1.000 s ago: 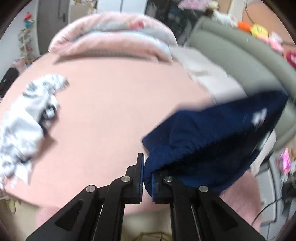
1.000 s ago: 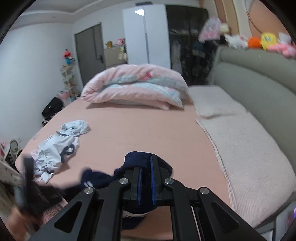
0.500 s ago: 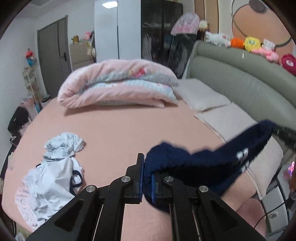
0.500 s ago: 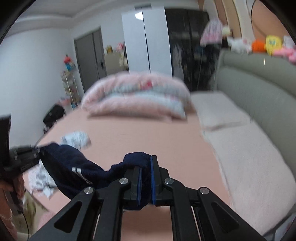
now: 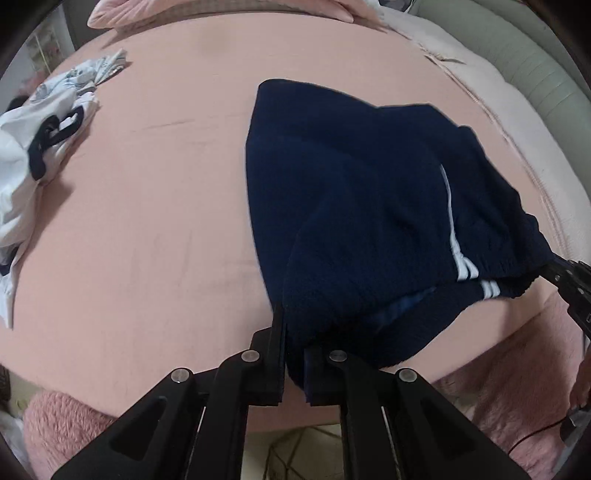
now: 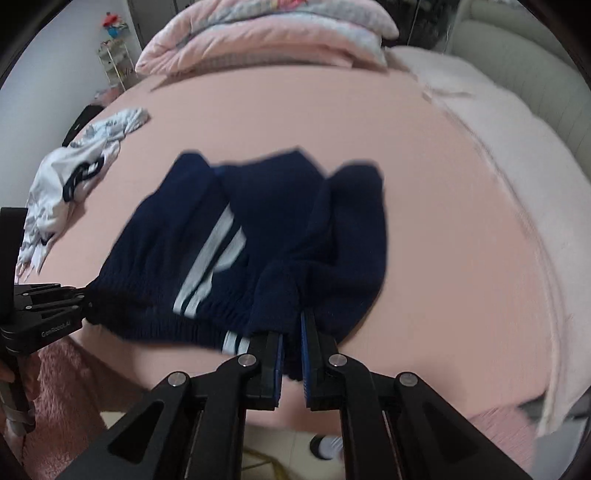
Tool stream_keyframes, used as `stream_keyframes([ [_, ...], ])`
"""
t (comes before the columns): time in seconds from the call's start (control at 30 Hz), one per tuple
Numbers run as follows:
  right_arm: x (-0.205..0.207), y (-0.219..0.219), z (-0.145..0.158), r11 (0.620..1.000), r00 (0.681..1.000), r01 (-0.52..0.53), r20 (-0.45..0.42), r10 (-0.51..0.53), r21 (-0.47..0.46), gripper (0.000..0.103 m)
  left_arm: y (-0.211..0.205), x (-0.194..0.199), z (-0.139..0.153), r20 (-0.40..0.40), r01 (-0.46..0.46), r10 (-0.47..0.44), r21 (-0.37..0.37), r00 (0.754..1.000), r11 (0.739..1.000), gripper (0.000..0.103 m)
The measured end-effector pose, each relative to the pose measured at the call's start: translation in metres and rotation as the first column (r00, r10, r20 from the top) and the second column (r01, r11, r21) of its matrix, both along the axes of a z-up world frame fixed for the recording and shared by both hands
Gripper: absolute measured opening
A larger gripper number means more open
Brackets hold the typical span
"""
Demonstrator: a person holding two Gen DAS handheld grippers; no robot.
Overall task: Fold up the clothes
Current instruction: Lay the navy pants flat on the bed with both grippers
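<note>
Navy blue shorts (image 5: 354,192) with white side stripes lie spread over the near part of the pink bed (image 5: 155,206), legs pointing away. My left gripper (image 5: 294,332) is shut on one end of the elastic waistband. My right gripper (image 6: 292,339) is shut on the other end; it also shows at the right edge of the left wrist view (image 5: 569,280). The shorts (image 6: 266,236) hang stretched between both grippers, waistband just above the bed's near edge. The left gripper shows at the left in the right wrist view (image 6: 55,302).
A crumpled white garment with dark trim (image 5: 40,136) lies at the bed's left side, also in the right wrist view (image 6: 74,177). A folded pink duvet (image 6: 266,33) lies at the far end. A pale blanket (image 6: 517,155) runs along the right. A fluffy pink rug (image 5: 62,428) lies below.
Both grippers tipped down and swung the shorts forward from mid-air onto the bed, where the legs now lie spread out. Both stay shut on the waistband.
</note>
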State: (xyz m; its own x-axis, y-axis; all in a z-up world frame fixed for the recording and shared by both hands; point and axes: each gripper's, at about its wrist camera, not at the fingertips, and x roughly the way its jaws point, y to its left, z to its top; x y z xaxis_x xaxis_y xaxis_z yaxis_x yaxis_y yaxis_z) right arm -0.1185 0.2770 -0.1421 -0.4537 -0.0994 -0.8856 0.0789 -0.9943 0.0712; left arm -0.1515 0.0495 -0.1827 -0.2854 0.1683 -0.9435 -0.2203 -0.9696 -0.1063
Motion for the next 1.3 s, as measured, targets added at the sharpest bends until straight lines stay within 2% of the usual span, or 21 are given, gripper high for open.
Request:
stream_keyframes([
  [0.1,0.003,0.001,0.006,1.000,1.000,-0.001,-0.017,0.001,-0.027,0.005,-0.004,0.005,0.014,-0.046,0.036,-0.038,-0.026,0.998,0.999,0.012],
  [0.17,-0.001,0.004,0.016,0.999,1.000,-0.001,-0.030,0.000,-0.048,0.005,-0.001,0.008,0.025,-0.084,0.090,-0.094,-0.041,0.992,0.995,0.036],
  [0.23,-0.007,0.006,0.024,0.997,0.999,-0.002,-0.034,0.000,-0.072,0.006,0.002,0.011,0.036,-0.122,0.143,-0.149,-0.059,0.981,0.988,0.050],
  [0.4,-0.010,0.005,0.027,0.994,1.000,-0.006,-0.012,0.005,-0.109,0.007,0.010,0.020,0.062,-0.208,0.270,-0.288,-0.110,0.935,0.956,0.050],
  [0.47,-0.010,0.000,0.025,0.996,1.000,-0.024,0.004,0.024,-0.086,0.007,0.025,0.023,0.062,-0.212,0.340,-0.361,-0.127,0.908,0.932,0.050],
  [0.57,-0.006,-0.004,0.019,0.999,0.999,-0.030,0.038,0.032,-0.035,0.007,0.046,0.013,0.045,-0.163,0.403,-0.422,-0.138,0.892,0.905,0.050],
  [0.63,-0.006,-0.003,0.015,0.999,0.998,-0.023,0.051,0.026,-0.044,0.007,0.055,0.003,0.031,-0.118,0.431,-0.448,-0.145,0.886,0.891,0.049],
  [0.73,-0.003,0.002,0.008,0.999,0.997,0.008,0.077,-0.004,-0.049,0.008,0.070,-0.004,0.013,-0.098,0.449,-0.479,-0.230,0.872,0.864,0.042],
  [0.8,0.000,0.009,0.003,0.998,0.995,0.045,0.091,-0.040,-0.048,0.009,0.073,-0.012,0.004,-0.070,0.450,-0.479,-0.250,0.875,0.857,0.031],
  [0.83,0.001,0.014,0.001,0.996,0.994,0.064,0.097,-0.059,-0.054,0.014,0.073,-0.015,0.003,-0.068,0.438,-0.467,-0.247,0.882,0.864,0.018],
  [0.87,0.003,0.018,0.000,0.994,0.992,0.081,0.107,-0.072,-0.079,0.017,0.069,-0.018,0.009,-0.087,0.410,-0.438,-0.229,0.895,0.883,0.012],
  [0.9,0.005,0.023,-0.002,0.990,0.989,0.097,0.117,-0.085,-0.103,0.026,0.065,-0.022,0.015,-0.106,0.381,-0.408,-0.208,0.907,0.901,0.011],
  [1.0,0.007,0.023,-0.010,0.987,0.982,0.097,0.174,-0.075,-0.126,0.028,0.040,-0.030,0.044,-0.161,0.278,-0.283,-0.049,0.946,0.959,0.010],
  [1.13,0.001,0.004,-0.019,0.992,0.983,0.068,0.175,-0.048,-0.106,0.028,0.006,-0.029,0.070,-0.249,0.152,-0.159,-0.047,0.955,0.987,0.008],
  [1.2,-0.006,-0.003,-0.025,0.990,0.981,0.083,0.183,-0.062,-0.111,0.028,-0.013,-0.029,0.074,-0.259,0.082,-0.088,-0.033,0.962,0.996,0.008],
  [1.3,-0.011,-0.016,-0.024,0.993,0.986,0.077,0.153,-0.062,-0.092,0.029,-0.028,-0.030,0.058,-0.218,-0.006,0.004,-0.010,0.976,1.000,0.007],
])
